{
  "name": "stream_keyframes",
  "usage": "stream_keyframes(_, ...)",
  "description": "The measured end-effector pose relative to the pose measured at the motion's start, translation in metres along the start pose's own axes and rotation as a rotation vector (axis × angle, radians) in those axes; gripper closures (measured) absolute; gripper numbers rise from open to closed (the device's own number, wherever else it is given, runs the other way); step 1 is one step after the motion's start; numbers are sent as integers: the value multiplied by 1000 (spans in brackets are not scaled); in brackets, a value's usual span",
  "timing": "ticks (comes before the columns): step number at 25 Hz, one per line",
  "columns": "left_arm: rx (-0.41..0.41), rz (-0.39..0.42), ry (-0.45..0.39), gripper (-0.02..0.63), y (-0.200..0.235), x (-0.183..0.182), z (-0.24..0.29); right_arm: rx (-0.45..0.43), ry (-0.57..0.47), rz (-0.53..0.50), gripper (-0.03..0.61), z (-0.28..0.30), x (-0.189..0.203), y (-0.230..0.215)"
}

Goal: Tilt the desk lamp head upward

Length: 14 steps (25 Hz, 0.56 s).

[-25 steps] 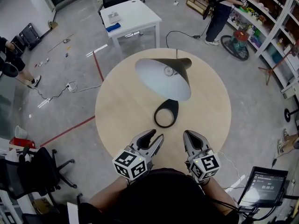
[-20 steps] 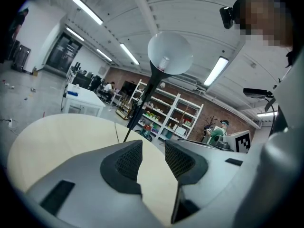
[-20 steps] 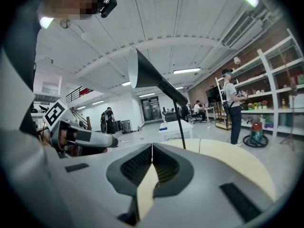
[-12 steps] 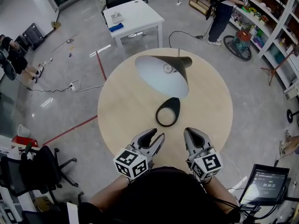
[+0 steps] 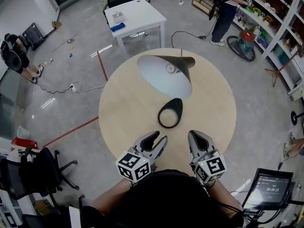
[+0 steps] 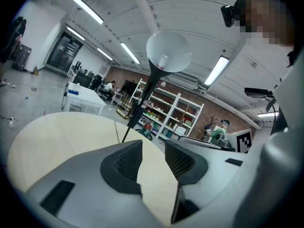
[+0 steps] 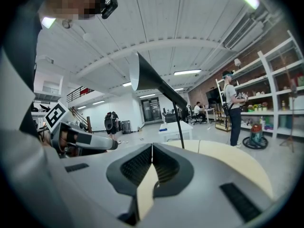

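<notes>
The black desk lamp stands on the round wooden table [image 5: 123,113]. Its cone head [image 5: 167,75], white inside, hangs over the far half of the table. Its ring-shaped base [image 5: 170,113] lies near the middle. Both grippers hover at the near edge, a short way in front of the base and apart from it. My left gripper [image 5: 155,142] is open with nothing between its pads [image 6: 128,161]. My right gripper [image 5: 194,139] is shut on nothing. The left gripper view shows the head [image 6: 168,51] high on its thin stem [image 6: 140,107]. The right gripper view shows the head [image 7: 142,75] from the side.
The lamp's cord [image 5: 180,34] runs off the table's far edge to the floor. A white desk [image 5: 135,15] stands beyond. A person [image 5: 227,8] stands by shelves [image 5: 280,27] at the right. A screen [image 5: 266,190] is at lower right, a black chair [image 5: 40,175] at lower left.
Neither the grippers nor the lamp have moved. Only the head view has shifted slightly.
</notes>
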<state>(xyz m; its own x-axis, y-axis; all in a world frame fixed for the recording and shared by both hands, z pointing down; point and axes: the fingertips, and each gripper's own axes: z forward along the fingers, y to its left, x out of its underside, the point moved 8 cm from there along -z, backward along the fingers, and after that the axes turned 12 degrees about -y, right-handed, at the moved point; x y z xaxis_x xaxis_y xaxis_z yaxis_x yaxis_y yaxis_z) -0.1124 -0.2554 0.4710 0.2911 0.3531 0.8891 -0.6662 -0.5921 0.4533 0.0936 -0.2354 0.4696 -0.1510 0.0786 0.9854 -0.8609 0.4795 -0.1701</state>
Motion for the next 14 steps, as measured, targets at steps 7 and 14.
stream_keyframes(7,-2,-7,2,459,4,-7,-6,-2,13,-2,572,5,-2,8)
stream_keyframes(14,-151,0,-97,459,41,-25,-8,-163,25,-29,574,72,-2,3)
